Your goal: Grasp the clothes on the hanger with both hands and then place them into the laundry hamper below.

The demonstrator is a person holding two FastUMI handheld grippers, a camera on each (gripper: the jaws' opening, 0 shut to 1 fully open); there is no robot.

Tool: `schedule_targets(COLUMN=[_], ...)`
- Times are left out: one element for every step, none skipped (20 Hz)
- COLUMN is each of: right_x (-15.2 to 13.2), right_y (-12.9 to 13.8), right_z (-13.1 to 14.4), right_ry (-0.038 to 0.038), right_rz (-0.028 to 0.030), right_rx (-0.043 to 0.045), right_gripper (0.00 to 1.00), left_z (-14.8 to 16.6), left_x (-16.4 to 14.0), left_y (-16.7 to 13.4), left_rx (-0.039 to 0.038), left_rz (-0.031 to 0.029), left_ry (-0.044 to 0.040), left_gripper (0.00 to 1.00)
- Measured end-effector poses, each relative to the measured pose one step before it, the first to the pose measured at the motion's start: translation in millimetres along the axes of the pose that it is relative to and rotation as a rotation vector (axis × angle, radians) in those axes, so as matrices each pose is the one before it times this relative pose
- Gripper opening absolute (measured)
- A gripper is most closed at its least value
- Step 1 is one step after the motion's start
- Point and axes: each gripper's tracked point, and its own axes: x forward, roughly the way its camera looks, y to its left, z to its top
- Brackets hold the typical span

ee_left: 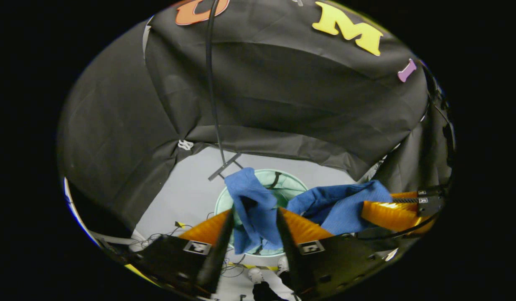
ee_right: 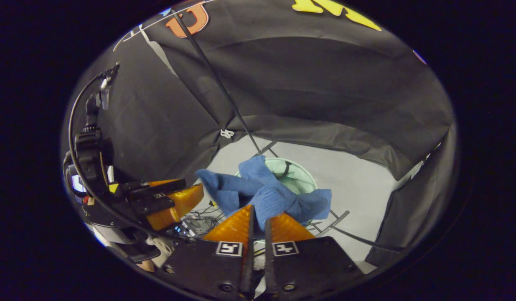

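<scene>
Blue cloth garment (ee_left: 258,209) stretched in midair, sagging between two held ends, above round pale-green mesh hamper (ee_left: 291,184)

A recording booth rather than a lived-in room: black cloth wall (ee_left: 283,104) drapes all around and hangs over a plain pale floor (ee_right: 358,184). Loose cables (ee_right: 199,221) lie tangled on that floor, beside a thin black stand pole (ee_left: 211,83) rising from a crossed base.

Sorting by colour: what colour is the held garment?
Blue garment, plain; clearest in the right gripper view.
</scene>
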Motion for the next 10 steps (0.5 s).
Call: schedule_targets(right_x=[-3.06,2.2,5.91,1.26,1.16,2.86,-0.11,1.22,-1.43,0.12], right_y=[2.42,-1.86,-1.42,-2.94,-2.07,-2.32,-2.19,-1.28,-1.89,0.44], right_z=[7.29,1.19,-0.11,1.89,1.8,1.04,1.68,0.56,0.22,0.93], right_ry=[-0.01652,-0.01501,-0.01666,-0.01091,-0.01319,-0.01093,-0.01175,-0.00531,-0.00779,-0.00788], right_rz=[0.00104,-0.00623,-0.00538,-0.01447,-0.00737,-0.01188,-0.01206,-0.01065,-0.00811,-0.001], right_rx=[0.0022,-0.00146,-0.00135,-0.00134,-0.00311,-0.00012,-0.00374,-0.00277,0.00174,0.00145], right_gripper=[0.27,0.41,0.54,0.67,0.69,0.78,0.8,0.82,0.82,0.83], left_z=[1.26,-2.9,-0.73,-0.34,0.37,-0.76,-0.01,-0.87,-0.35,-1.68], left_x=[0.83,-0.26,-0.53,-0.62,0.27,-0.57,-1.14,-1.53,-2.54,-1.81], left_y=[1.36,0.69,1.88,0.16,-0.5,0.29,0.28,1.18,-0.37,-0.05], left_rx=[0.00915,0.00331,0.00132,0.00004,-0.00274,-0.00076,0.00127,0.00213,0.0016,0.0005], left_rz=[0.00535,0.00241,0.01042,0.00239,-0.00148,-0.00159,0.00241,0.00373,0.00096,0.00022], left_ry=[-0.00104,-0.00254,-0.00162,-0.00148,-0.00223,-0.0007,-0.00461,-0.00398,-0.00349,-0.0022], left_gripper=[0.81,0.99,1.0,0.95,1.0,0.98,0.98,0.97,0.97,0.97])
